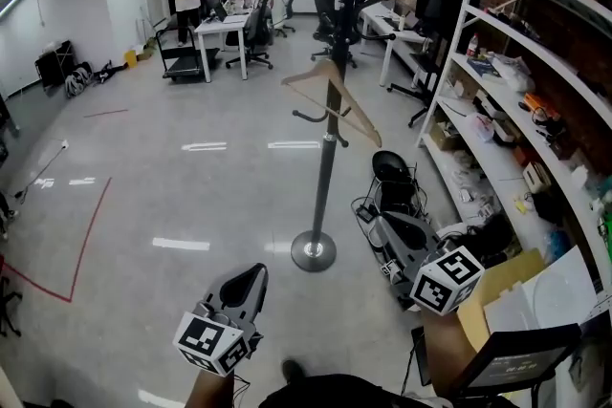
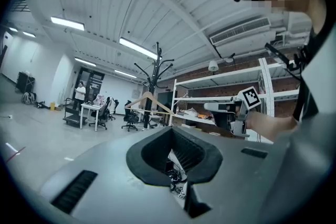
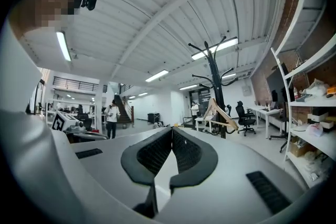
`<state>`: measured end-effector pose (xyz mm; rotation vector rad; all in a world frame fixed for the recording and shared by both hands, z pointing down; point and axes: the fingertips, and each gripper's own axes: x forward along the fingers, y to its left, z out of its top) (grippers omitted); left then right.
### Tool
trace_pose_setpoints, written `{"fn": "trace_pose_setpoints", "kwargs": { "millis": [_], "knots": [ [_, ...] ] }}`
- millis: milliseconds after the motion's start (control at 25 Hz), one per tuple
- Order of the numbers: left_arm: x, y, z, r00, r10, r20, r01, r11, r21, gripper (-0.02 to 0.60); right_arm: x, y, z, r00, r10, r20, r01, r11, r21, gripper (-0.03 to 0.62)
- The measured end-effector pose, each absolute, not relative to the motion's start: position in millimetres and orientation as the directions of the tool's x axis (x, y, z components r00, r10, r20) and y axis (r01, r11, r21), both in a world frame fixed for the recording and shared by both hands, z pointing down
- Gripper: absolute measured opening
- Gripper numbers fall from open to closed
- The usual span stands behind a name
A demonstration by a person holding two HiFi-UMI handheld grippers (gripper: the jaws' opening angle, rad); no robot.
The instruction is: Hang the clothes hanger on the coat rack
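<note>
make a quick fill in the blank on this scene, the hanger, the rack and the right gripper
1. The clothes hanger hangs on the coat rack, held by ____ gripper.
2. The coat rack stands on the ____, next to the white shelves.
3. The right gripper has its jaws ____, with nothing between them.
Missing words: neither; floor; shut
</note>
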<state>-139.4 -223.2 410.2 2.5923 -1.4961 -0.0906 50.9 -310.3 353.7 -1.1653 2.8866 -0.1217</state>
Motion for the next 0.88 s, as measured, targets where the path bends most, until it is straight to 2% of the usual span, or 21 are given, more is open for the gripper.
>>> {"fn": "trace_pose_setpoints", "kwargs": {
  "millis": [240,440,680,880],
  "knots": [
    [-107.9,-166.4,408.5,0.459,-0.888,0.01,-0.878,-0.452,0.157,0.0,69.1,-249.6,364.4,-0.76,-0.649,0.033,-0.65,0.757,-0.064,0.008],
    [-72.3,-118.4,423.5,0.43,-0.901,0.062,-0.897,-0.418,0.148,0.0,98.4,-194.9,378.8,-0.791,-0.611,0.035,-0.612,0.789,-0.049,0.008],
    [-37.4,-83.7,416.9,0.423,-0.902,0.091,-0.901,-0.407,0.153,0.0,131.9,-155.4,377.6,-0.792,-0.61,0.017,-0.609,0.788,-0.092,0.008],
    [-29.9,-59.6,394.5,0.427,-0.903,0.049,-0.894,-0.414,0.172,-0.002,145.8,-127.1,364.3,-0.764,-0.646,0.012,-0.645,0.763,-0.043,0.007]
  ]
}}
